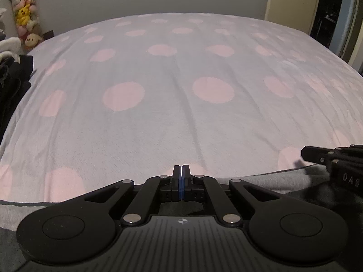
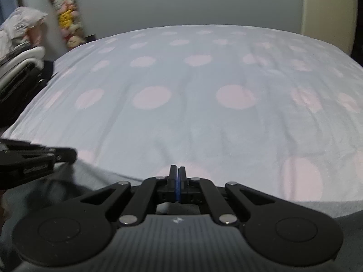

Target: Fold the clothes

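Observation:
A grey garment (image 1: 267, 182) lies along the near edge of the bed and runs under both grippers; it also shows in the right wrist view (image 2: 95, 181). My left gripper (image 1: 181, 170) has its jaws pressed together over the garment's far edge, and I cannot see cloth between them. My right gripper (image 2: 176, 171) is likewise closed at the garment's edge. The right gripper shows at the right of the left wrist view (image 1: 305, 155), and the left gripper at the left of the right wrist view (image 2: 72, 155).
The bed (image 1: 181, 90) has a pale sheet with pink dots and stretches ahead. Dark clothes (image 1: 11, 86) are piled at its left side. Soft toys (image 1: 23, 18) hang by the far wall. A door (image 1: 292, 2) stands at the back right.

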